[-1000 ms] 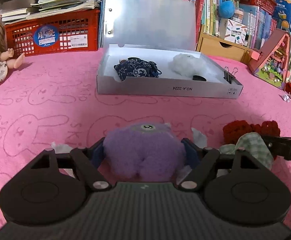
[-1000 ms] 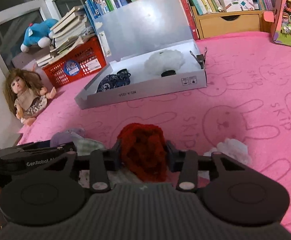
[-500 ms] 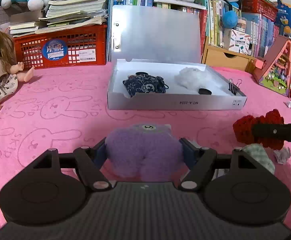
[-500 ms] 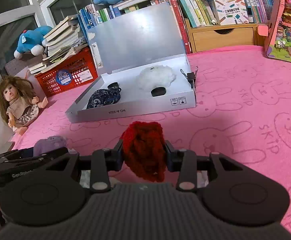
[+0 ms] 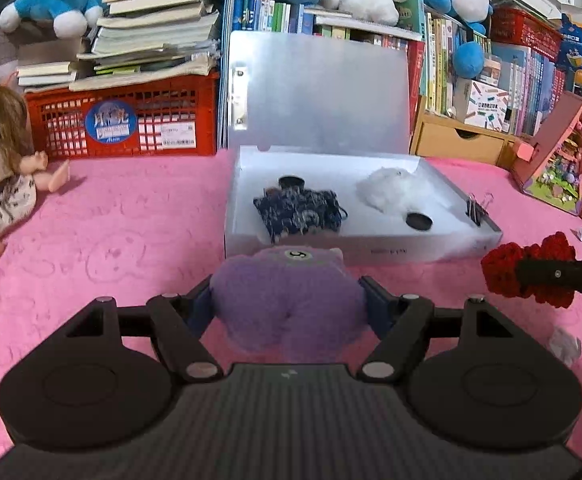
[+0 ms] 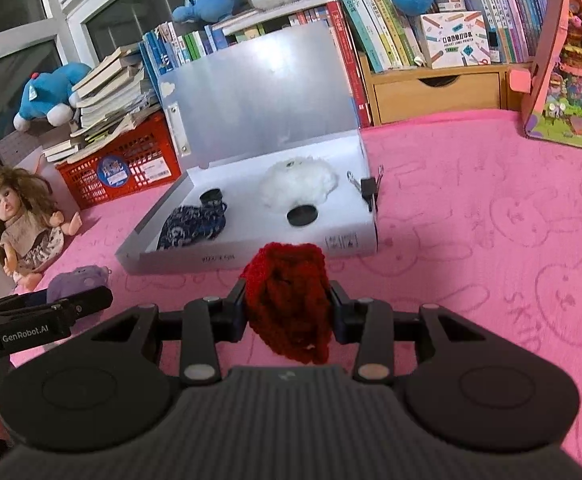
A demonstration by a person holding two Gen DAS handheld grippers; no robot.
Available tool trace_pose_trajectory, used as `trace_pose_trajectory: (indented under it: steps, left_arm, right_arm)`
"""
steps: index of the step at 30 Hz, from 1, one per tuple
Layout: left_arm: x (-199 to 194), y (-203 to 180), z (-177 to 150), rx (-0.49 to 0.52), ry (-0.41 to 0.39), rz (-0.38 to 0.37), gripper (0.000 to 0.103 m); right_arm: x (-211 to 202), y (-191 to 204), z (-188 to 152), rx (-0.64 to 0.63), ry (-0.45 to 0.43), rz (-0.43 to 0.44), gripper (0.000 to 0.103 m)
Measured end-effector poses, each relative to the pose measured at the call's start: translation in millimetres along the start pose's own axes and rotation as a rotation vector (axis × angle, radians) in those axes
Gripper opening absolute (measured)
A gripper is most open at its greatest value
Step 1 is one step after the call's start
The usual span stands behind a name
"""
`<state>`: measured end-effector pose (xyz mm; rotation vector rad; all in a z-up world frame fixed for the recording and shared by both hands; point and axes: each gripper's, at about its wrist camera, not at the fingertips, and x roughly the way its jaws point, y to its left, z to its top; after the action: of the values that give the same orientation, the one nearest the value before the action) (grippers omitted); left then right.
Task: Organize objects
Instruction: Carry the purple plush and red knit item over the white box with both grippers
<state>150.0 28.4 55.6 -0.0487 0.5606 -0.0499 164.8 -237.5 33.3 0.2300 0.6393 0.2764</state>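
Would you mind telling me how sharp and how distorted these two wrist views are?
Left wrist: strong fisheye bend at the edges, dim warm light; the print on the box front is smeared unreadable, while the purple plush in the left gripper is fairly sharp. Right wrist: the same bend, shelves leaning; the red yarn in the right gripper looks sharp.

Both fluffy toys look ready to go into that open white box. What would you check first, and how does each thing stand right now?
1. Left hand-held gripper clamped on the purple plush: ok.
2. Right hand-held gripper clamped on the red yarn toy: ok.
3. White box lid standing open: ok.
4. Free floor space in the box between the navy pouch and the white fluffy toy: ok, though tight.
5. Binder clip on the box's right wall clear of the drop path: cannot tell.
6. Toys lifted clear of the pink cloth: cannot tell.
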Motion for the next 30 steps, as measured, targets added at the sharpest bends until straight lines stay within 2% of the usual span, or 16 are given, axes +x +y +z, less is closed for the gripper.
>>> trace_pose_trajectory:
  steps: [6, 17, 30]
  left_arm:
    - [12, -4, 18, 0.023, -0.009, 0.026, 0.078]
    - [41, -3, 48, -0.006, 0.002, 0.007, 0.078]
    - [96, 13, 79, -0.066, 0.054, 0.009, 0.078]
  right_arm:
    - [6, -4, 17, 0.011, -0.01, 0.003, 0.044]
    - [32, -4, 50, -0.007, 0.002, -0.013, 0.044]
    - [67, -23, 87, 0.025, 0.022, -0.051, 0.044]
